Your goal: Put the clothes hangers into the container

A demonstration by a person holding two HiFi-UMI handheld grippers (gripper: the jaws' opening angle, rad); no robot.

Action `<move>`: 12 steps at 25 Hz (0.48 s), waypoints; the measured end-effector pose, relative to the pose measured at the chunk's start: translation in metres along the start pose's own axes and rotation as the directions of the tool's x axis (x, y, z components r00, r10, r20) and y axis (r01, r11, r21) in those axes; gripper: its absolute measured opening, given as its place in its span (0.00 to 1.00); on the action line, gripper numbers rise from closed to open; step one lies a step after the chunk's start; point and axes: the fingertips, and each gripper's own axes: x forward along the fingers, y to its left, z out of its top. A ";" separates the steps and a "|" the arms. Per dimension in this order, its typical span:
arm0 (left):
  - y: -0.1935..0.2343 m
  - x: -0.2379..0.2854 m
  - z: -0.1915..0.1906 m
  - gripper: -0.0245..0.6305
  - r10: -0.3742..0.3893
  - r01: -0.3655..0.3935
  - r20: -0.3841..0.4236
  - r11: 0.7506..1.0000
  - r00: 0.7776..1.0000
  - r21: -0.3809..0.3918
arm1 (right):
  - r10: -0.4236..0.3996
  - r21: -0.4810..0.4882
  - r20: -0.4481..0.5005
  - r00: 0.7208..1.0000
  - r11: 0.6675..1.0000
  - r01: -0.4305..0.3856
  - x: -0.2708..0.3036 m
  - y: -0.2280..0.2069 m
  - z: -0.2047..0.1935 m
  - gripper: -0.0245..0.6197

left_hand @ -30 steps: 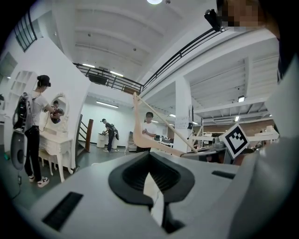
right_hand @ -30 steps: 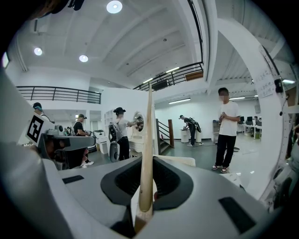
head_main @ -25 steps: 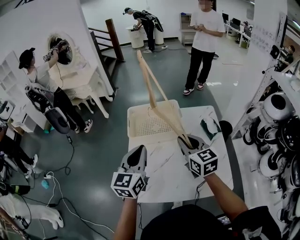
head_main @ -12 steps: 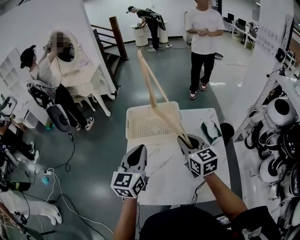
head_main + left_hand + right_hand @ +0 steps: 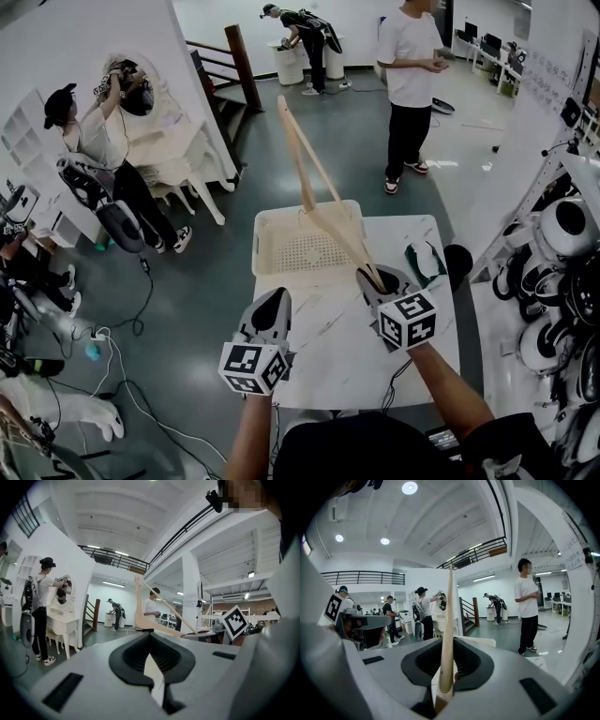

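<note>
Grey grippers (image 5: pixel 278 296), checkered marker cubes (image 5: pixel 253 367)

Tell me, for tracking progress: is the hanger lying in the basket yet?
No, the right gripper grips the hanger, which sticks up in the air above the basket.

Looked steeply down from the head onto the table (image 5: pixel 328 356); rode close behind the jaws of left gripper (image 5: pixel 278 296) and right gripper (image 5: pixel 373 277), faced outward, nearly level; shared the hanger (image 5: pixel 302 169).

One wooden clothes hanger (image 5: pixel 296 164); one cream perforated basket (image 5: pixel 256 244); one table (image 5: pixel 328 356); two grippers, left gripper (image 5: pixel 277 296) and right gripper (image 5: pixel 375 277); three bystanders (image 5: pixel 412 84) (image 5: pixel 94 141) (image 5: pixel 305 28).
</note>
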 end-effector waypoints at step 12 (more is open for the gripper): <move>0.028 0.020 -0.006 0.04 -0.042 0.042 -0.028 0.999 0.999 -0.023 | -0.021 0.003 -0.054 0.998 1.000 0.021 0.034 0.001 -0.007 0.14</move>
